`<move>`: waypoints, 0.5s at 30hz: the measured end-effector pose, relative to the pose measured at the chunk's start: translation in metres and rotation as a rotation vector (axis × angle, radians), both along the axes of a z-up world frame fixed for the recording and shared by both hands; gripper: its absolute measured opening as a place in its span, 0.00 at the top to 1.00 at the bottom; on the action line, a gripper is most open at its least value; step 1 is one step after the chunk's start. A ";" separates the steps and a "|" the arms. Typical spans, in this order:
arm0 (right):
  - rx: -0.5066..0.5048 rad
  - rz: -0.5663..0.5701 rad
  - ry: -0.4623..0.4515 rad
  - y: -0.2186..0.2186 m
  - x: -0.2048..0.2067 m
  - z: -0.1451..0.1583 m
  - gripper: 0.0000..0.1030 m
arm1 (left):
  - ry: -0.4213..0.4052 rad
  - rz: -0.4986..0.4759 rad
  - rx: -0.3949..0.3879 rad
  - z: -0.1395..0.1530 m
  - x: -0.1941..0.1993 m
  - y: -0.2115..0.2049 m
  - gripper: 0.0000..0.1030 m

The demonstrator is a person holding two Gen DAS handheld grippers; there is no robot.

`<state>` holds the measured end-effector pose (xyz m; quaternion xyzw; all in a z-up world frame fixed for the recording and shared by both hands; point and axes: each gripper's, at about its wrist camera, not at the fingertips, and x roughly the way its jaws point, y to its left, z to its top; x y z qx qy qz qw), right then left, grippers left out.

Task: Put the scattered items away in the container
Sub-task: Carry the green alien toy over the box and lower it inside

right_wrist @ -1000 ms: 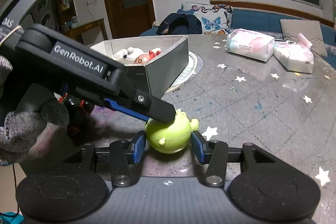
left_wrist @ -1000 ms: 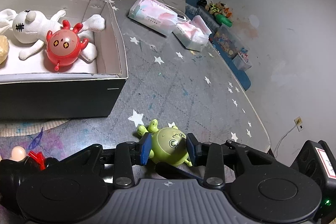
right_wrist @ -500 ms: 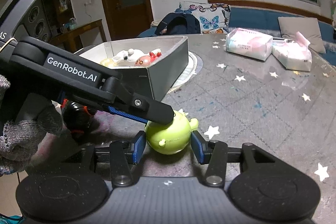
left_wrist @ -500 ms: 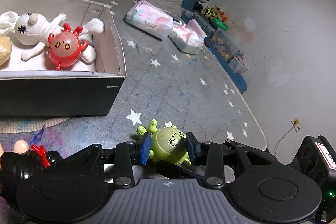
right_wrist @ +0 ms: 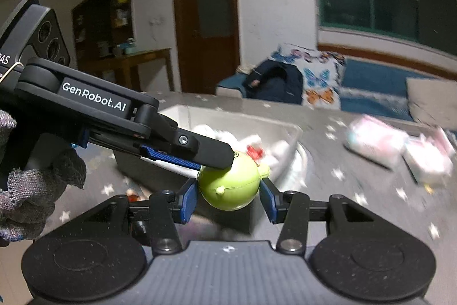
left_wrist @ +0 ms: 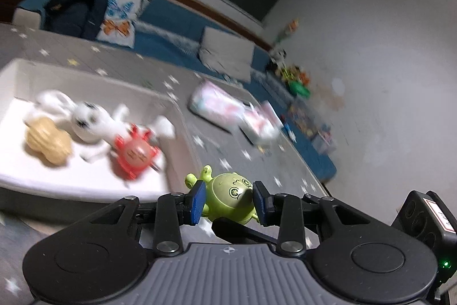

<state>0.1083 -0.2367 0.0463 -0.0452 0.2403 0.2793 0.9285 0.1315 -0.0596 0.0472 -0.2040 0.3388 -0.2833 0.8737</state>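
Between both pairs of blue pads: the round lime-green plastic toy figure (left_wrist: 231, 199) is clamped from two directions at once and hangs clear of the grey star-printed table (left_wrist: 257, 159).

Left wrist view, left gripper (left_wrist: 228, 200): your jaws are closed on the toy's flanks, its printed face turned upward. One finger of the right gripper (left_wrist: 242, 230) crosses under it.

Left wrist view, container: the open white-lined cardboard box (left_wrist: 177, 133) lies ahead and to the left. It holds a white plush animal (left_wrist: 88, 122), a red spiky round toy (left_wrist: 134, 153) and a tan lumpy toy (left_wrist: 48, 142). Blur hides finer detail.

Right wrist view, right gripper (right_wrist: 228, 197): your jaws grip the same toy at its widest part, so the smooth ball likely cannot roll out.

Right wrist view, left gripper finger: the black finger with its blue pad (right_wrist: 171, 157) presses the toy's upper side. A grey knit glove (right_wrist: 34, 190) shows on the hand holding that gripper.

Right wrist view, path: the box stands just behind the toy.

Judgement: the crossed double grip likely steadies a slippery sphere for the carry into the box.
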 end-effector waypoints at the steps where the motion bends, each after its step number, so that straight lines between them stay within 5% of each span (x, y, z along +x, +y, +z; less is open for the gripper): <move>1: -0.002 0.015 -0.003 0.007 0.007 0.002 0.54 | -0.003 0.015 -0.002 0.001 0.004 0.007 0.63; 15: -0.072 0.145 0.082 0.081 0.101 -0.010 0.54 | 0.062 0.129 -0.001 -0.022 0.074 0.071 0.63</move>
